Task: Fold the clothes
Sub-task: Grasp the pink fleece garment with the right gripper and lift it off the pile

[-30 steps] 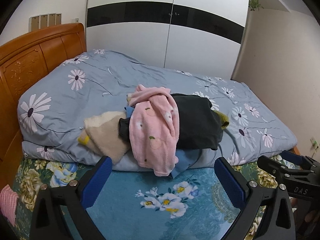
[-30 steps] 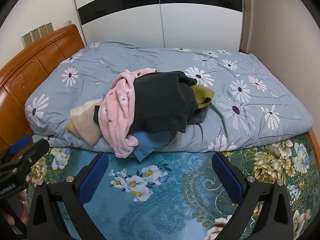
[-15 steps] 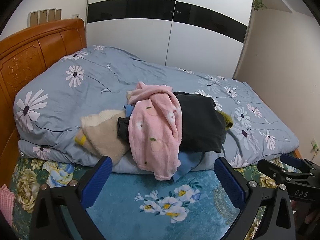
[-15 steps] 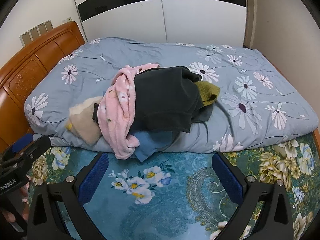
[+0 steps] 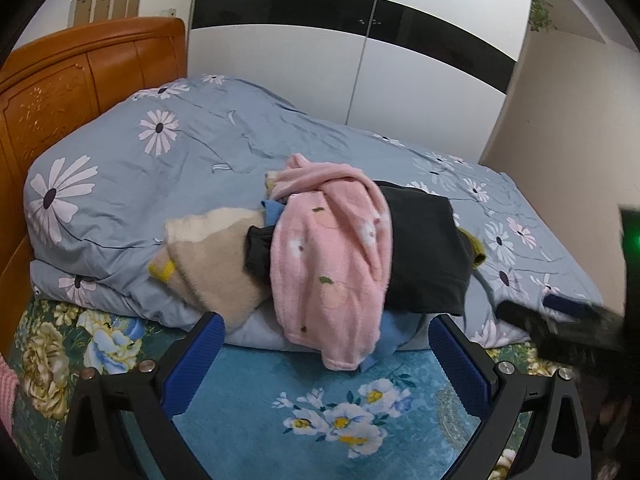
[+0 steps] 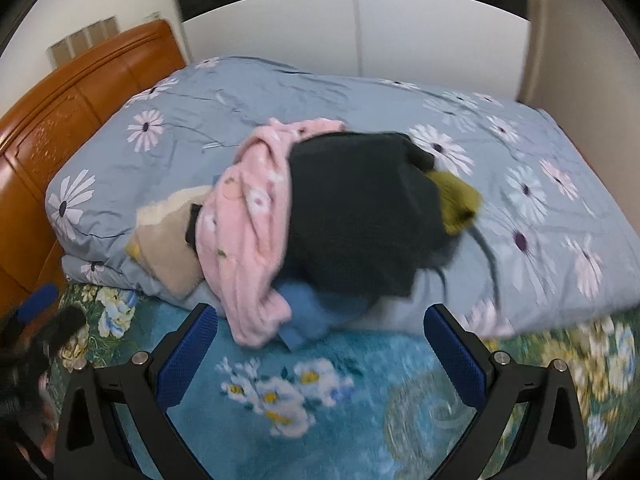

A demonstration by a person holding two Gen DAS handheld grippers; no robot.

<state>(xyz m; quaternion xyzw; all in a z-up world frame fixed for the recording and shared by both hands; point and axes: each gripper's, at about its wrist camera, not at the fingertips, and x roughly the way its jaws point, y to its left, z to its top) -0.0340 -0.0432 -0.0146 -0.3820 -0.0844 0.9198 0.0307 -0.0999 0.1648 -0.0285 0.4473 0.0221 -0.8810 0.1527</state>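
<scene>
A heap of clothes lies on a folded grey-blue flowered quilt [image 5: 168, 168] on the bed. On top are a pink fleece garment [image 5: 332, 256] [image 6: 244, 232] and a dark green-black garment [image 5: 424, 248] [image 6: 360, 216]. A beige fleece piece [image 5: 208, 260] [image 6: 168, 252] sticks out on the left, a blue one [image 6: 312, 312] hangs at the front, and an olive one [image 6: 456, 200] pokes out on the right. My left gripper [image 5: 324, 364] is open and empty, just short of the pink hem. My right gripper [image 6: 320, 356] is open and empty too, in front of the blue cloth.
The teal flowered bedsheet [image 5: 320, 408] spreads in front of the quilt. A wooden headboard [image 5: 60, 92] rises on the left, a white and black wardrobe [image 5: 360, 48] stands behind, and a wall [image 5: 580, 128] closes the right side.
Both grippers have moved in closer to the clothes heap, which now looms larger. The right wrist view is blurred by motion. The clothes have not moved.
</scene>
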